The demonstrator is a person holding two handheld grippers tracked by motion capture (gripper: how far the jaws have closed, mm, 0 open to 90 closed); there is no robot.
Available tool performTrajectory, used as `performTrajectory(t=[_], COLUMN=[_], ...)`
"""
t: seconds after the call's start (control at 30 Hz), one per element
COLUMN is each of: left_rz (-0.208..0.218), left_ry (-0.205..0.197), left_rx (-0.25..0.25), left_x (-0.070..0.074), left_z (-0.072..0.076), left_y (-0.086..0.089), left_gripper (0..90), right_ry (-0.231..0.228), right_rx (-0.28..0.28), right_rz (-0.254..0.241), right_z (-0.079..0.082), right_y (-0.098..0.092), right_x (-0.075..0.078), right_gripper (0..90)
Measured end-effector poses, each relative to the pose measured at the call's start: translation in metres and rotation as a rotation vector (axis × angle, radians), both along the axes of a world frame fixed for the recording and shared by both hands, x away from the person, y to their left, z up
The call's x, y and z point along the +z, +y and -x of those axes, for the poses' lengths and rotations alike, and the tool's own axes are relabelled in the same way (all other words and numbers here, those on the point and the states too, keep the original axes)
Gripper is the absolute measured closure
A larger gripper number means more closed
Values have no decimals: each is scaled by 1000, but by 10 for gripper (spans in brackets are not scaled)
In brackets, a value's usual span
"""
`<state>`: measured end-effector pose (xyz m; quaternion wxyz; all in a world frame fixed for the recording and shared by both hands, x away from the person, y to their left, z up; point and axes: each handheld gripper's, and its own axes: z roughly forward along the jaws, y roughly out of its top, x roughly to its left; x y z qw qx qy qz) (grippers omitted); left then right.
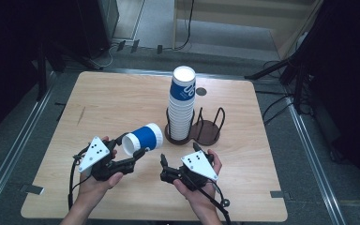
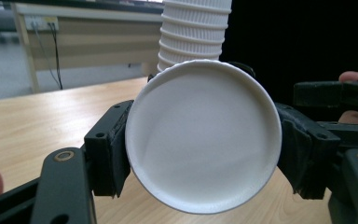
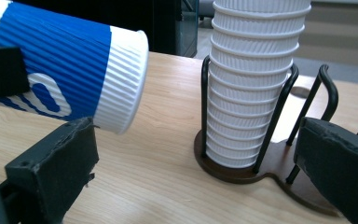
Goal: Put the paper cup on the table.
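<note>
Left tongs [image 1: 138, 154] clenched on blue-and-white cup [image 1: 144, 138] lower left, tipped sideways for stacking; right tongs [image 1: 163, 165] released, waiting beside rack [image 1: 209, 132].

- One loose cup [image 1: 144, 138]
- One stack of cups [image 1: 181, 105], too tightly nested to count
- One two-slot holder [image 1: 209, 132]
- Two grippers
- One table [image 1: 117, 101]
</note>
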<state>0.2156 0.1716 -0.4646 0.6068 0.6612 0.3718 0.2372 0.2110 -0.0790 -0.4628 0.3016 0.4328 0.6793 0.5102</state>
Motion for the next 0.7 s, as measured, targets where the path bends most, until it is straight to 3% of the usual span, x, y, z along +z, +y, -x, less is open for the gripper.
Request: performTrajectory(t=[0.17, 0.2, 0.47, 0.57, 0.7], left_rz=[0, 1, 18, 21, 27], left_ry=[-8, -10, -21, -25, -36], left_rx=[-4, -4, -6, -11, -17], left_x=[-2, -3, -6, -8, -9], left_z=[0, 0, -1, 0, 0], left_y=[-2, -2, -5, -8, -11], left_gripper=[286, 286, 285, 285, 286], right_ry=[30, 44, 135, 187, 259], right_rx=[-28, -36, -68, -84, -131], right_rz=[-48, -86, -242, -327, -489], right_z=[1, 2, 3, 2, 2], right_y=[-1, -1, -6, -6, -4], right_x=[1, 1, 1, 3, 4], right_gripper=[0, 15, 0, 0, 0])
